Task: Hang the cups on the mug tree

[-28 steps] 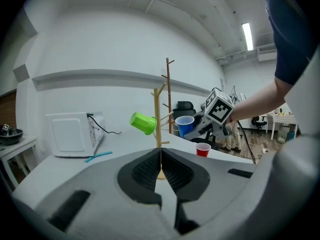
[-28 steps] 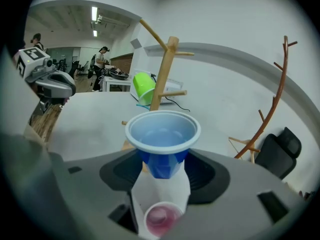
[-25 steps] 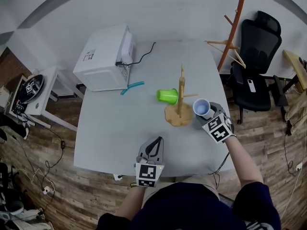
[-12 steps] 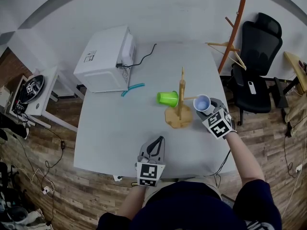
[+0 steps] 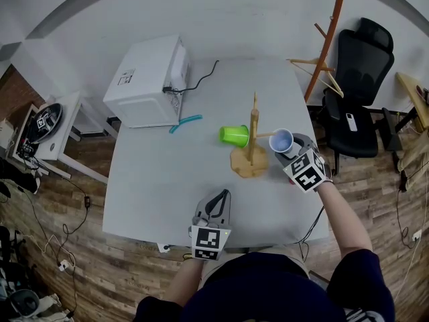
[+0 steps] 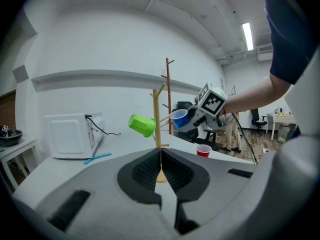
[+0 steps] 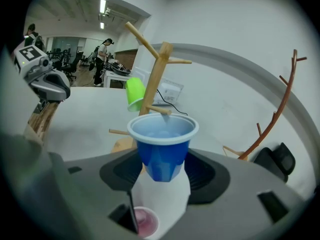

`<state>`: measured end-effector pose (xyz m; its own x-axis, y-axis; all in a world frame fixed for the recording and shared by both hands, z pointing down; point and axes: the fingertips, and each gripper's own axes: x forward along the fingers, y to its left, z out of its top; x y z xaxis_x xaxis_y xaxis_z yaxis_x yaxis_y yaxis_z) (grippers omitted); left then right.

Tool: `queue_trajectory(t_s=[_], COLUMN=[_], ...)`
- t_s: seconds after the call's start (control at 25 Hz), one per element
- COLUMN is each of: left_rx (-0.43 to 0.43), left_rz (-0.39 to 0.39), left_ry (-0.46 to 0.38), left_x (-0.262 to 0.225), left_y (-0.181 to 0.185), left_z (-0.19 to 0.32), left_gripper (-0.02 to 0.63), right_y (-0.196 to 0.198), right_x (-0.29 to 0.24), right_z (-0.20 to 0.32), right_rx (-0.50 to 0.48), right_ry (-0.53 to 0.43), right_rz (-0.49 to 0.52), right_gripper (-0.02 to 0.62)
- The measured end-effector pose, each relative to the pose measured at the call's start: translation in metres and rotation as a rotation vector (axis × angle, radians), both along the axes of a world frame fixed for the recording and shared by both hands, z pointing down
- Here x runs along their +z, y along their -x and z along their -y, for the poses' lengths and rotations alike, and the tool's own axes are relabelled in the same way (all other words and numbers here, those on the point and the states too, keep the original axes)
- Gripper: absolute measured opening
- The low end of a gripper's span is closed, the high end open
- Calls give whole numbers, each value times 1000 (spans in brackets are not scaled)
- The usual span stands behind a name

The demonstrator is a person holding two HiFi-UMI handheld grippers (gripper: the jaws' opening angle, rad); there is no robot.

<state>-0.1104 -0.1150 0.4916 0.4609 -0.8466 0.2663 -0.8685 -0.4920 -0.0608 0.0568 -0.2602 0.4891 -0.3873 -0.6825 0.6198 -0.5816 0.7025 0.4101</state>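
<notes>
The wooden mug tree stands right of the table's middle. A green cup hangs on its left peg, mouth out. My right gripper is shut on a blue cup, held just right of the tree with its mouth up. In the right gripper view the blue cup sits between the jaws, and a peg ends right at its rim. My left gripper rests shut and empty near the table's front edge, pointing at the tree.
A red cup stands on the table under my right gripper. A white appliance with a black cable sits at the back left, with a teal stick beside it. Off the table's right side are a black chair and a coat stand.
My right gripper has lifted the blue cup a little and brought it closer to the tree's right peg. The left gripper has stayed where it was.
</notes>
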Motion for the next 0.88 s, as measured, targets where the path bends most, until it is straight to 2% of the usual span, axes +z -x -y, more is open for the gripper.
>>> queue_trajectory(t_s=[0.88], left_rx=[-5], left_rz=[-12], left_ry=[1], left_x=[-1], left_y=[-1], left_z=[-7], left_gripper=[20], right_y=[22], right_x=[-26], right_z=[-1], right_rx=[-96], right_ry=[-41], right_rz=[-54], right_gripper=[277])
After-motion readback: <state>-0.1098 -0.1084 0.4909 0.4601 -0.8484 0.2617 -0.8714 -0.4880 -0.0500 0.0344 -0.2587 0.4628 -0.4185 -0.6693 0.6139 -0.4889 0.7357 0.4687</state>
